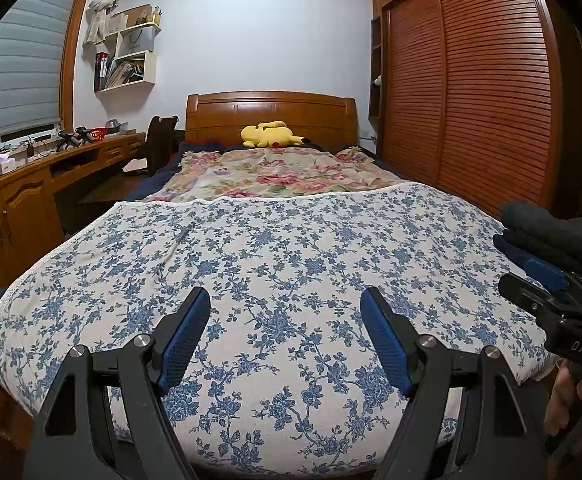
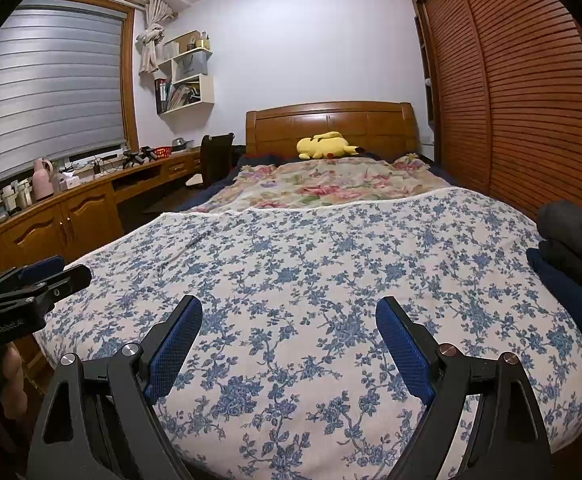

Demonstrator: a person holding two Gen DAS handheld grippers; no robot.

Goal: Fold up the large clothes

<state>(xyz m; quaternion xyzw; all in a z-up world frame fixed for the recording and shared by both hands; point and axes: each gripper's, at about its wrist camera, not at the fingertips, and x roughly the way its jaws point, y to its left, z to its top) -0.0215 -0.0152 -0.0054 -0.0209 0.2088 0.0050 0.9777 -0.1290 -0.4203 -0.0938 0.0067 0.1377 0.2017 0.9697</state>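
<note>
Between our left gripper's (image 1: 285,306) blue pads we see only the blue-flowered bedspread (image 1: 275,240); the jaws stand wide apart and grip nothing. Our right gripper (image 2: 289,316) reads the same in its own view: jaws spread wide, nothing between them, the flowered cloth running underneath and ahead.

The clothes pile (image 2: 575,252) sits at the right edge of the right wrist frame, a grey folded piece on top of a navy one, well to the right of our right jaws and not touching them. In the left wrist view the same stack shows at right centre, just behind the other gripper's black body, which comes in from the right edge of that frame.

Ahead of both jaws the bedspread lies mostly flat, with one shallow crease in its upper left part. Its white far edge crosses the frame mid-height, and beyond it lies a pink-flowered quilt (image 1: 283,172), then a yellow plush toy (image 1: 269,135) against the wooden headboard (image 1: 271,110). At frame left the spread drops off beside a long wooden desk (image 2: 87,204) under the window; at frame right a slatted wardrobe (image 2: 531,92) stands close along the bed's side.
</note>
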